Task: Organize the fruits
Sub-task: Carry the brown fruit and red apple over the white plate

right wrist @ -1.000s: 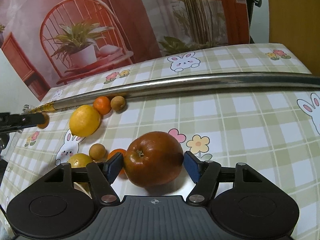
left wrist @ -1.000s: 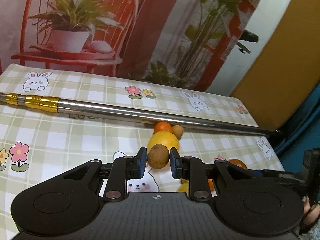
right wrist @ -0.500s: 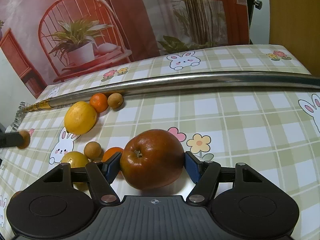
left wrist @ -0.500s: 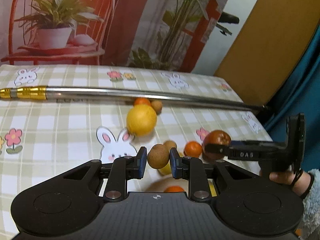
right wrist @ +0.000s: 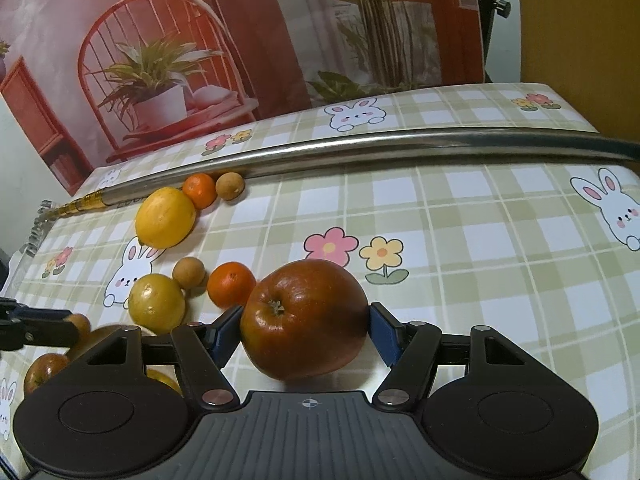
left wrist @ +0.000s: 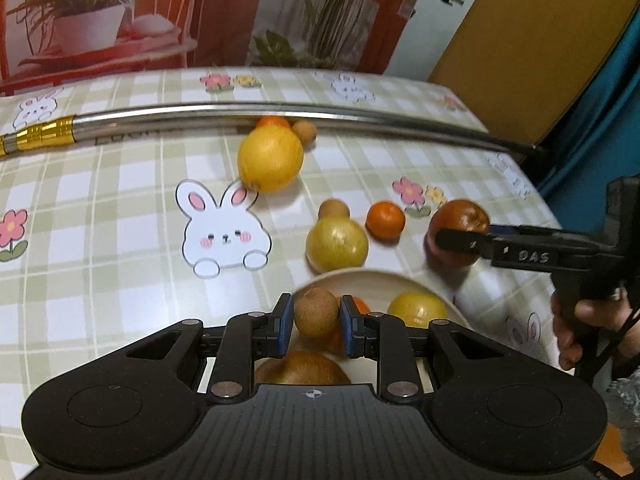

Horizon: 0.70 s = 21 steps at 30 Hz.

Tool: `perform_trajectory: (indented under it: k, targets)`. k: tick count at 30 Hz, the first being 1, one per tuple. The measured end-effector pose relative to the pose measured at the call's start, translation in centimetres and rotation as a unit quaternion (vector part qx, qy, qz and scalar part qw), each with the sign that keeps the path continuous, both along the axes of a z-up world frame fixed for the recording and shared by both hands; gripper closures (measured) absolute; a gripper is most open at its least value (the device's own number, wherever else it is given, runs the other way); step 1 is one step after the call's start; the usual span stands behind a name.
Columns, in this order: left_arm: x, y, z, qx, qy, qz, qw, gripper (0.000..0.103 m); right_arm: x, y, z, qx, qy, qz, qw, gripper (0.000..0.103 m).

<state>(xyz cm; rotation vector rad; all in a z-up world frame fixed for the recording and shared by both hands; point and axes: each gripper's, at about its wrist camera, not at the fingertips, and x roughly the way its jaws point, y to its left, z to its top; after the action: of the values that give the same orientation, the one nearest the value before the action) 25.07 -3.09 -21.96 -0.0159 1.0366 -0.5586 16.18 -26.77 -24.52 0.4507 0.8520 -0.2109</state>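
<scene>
My left gripper (left wrist: 315,323) is shut on a small brown round fruit (left wrist: 316,312) and holds it over a wooden bowl (left wrist: 360,278) that has several fruits in it. My right gripper (right wrist: 306,330) is shut on a dark red apple (right wrist: 304,318), seen from the side in the left wrist view as the apple (left wrist: 458,226) just right of the bowl. Loose on the cloth lie a large yellow fruit (right wrist: 165,217), a mandarin (right wrist: 200,189) and a brown fruit (right wrist: 229,186) by the rod, plus a smaller yellow fruit (right wrist: 157,301), a brown fruit (right wrist: 188,272) and a mandarin (right wrist: 231,284).
A long steel rod with a gold end (left wrist: 280,114) lies across the far part of the checked tablecloth (right wrist: 480,260). A hand (left wrist: 576,320) grips the right tool at the table's right edge. A printed backdrop stands behind the table.
The left gripper has carried the small brown fruit toward the near right and down, until the bowl came under it. The right gripper has shifted slightly with the apple.
</scene>
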Motion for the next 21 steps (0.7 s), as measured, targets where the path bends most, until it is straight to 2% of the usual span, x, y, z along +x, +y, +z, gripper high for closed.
perform_trajectory:
  k: [5, 12, 21]
  targets:
    - [0.1, -0.4, -0.6, 0.014, 0.006, -0.001, 0.9999, 0.077, -0.4, 0.5, 0.5, 0.0, -0.006, 0.005, 1.0, 0.04]
    - [0.2, -0.1, -0.6, 0.012, 0.014, 0.009, 0.9998, 0.076, -1.0, 1.3, 1.5, 0.0, -0.015, 0.01, 1.0, 0.04]
    - [-0.8, 0.6, 1.0, 0.002, -0.011, 0.038, 0.9992, 0.072, -2.3, 3.2, 3.4, 0.003, -0.031, 0.029, 0.999, 0.04]
